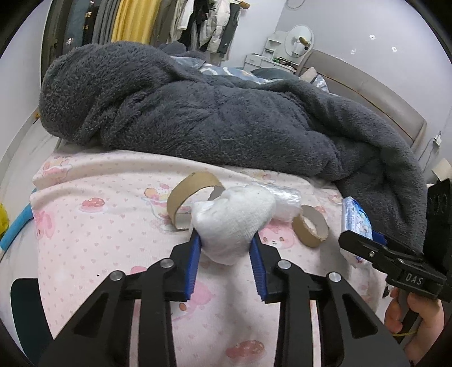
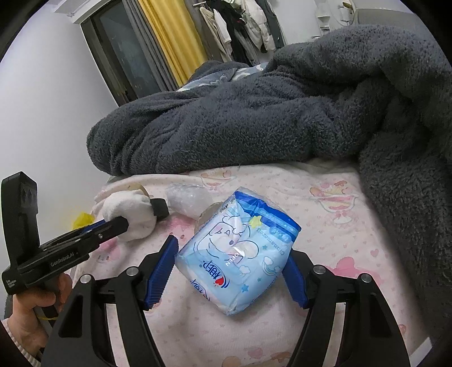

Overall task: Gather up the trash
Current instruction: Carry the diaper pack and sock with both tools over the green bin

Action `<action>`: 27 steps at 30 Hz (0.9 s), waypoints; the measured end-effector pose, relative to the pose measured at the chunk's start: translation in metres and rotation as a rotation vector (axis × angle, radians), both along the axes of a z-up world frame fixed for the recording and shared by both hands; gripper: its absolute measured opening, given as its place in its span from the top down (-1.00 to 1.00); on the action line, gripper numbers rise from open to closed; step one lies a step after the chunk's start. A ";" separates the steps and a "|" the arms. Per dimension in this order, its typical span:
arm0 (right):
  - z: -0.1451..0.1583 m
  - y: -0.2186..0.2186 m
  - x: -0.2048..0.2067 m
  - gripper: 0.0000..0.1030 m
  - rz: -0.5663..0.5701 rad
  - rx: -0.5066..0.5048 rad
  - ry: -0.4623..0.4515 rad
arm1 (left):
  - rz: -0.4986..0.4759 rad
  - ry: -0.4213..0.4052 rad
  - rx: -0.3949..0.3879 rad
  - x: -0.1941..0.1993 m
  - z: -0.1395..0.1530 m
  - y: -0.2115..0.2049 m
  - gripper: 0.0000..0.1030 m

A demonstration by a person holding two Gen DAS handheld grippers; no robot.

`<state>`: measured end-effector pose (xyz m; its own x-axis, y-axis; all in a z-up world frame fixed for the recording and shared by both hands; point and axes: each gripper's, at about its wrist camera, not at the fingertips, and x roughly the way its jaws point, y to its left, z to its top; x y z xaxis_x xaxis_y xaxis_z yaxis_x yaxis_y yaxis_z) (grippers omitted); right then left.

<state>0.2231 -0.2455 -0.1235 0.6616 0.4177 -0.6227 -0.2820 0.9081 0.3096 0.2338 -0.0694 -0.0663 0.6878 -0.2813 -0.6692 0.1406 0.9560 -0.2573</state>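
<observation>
left gripper: my blue pads are nearly closed on a white crumpled wad; both pads press its sides, so it is gripped; it sits at my fingertips, low over the pink printed sheet
right gripper: jaws about half open around a blue tissue pack; the right pad touches the pack's edge, the left pad stands clear with a gap; I cannot tell whether the pack is truly clamped
tissue pack: lies tilted on the sheet between my right fingers; "OPEN" flap faces up; from the left wrist view only its edge shows behind the right gripper's tip
large cardboard ring: on the sheet, just behind and left of the wad; touching it or hidden by it at one end
small cardboard ring: on the sheet, to the right of the wad, near the pack
clear plastic wrap: crumpled, just behind the wad; in the right wrist view it lies between wad and pack
grey fleece blanket: heaped across the bed behind all the trash; drapes down on the right
hands: one hand grips the right handle; the other hand grips the left handle
background: hanging clothes and a yellow curtain by the wall
</observation>
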 end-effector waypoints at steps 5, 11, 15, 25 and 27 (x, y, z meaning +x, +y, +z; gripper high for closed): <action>0.006 0.005 -0.002 -0.37 0.001 -0.001 -0.007 | -0.017 -0.018 -0.007 -0.008 0.010 0.001 0.32; 0.011 0.009 -0.005 -0.37 -0.005 -0.010 -0.013 | -0.037 -0.021 -0.012 -0.018 0.017 0.003 0.32; 0.014 0.011 -0.006 -0.37 -0.011 -0.006 -0.015 | -0.045 -0.023 -0.009 -0.023 0.020 0.008 0.32; 0.027 0.045 -0.007 -0.37 0.025 -0.019 -0.027 | -0.044 -0.006 0.031 -0.040 0.020 0.032 0.32; 0.030 0.055 -0.008 -0.37 0.042 -0.023 -0.033 | -0.038 -0.009 0.045 -0.044 0.021 0.040 0.32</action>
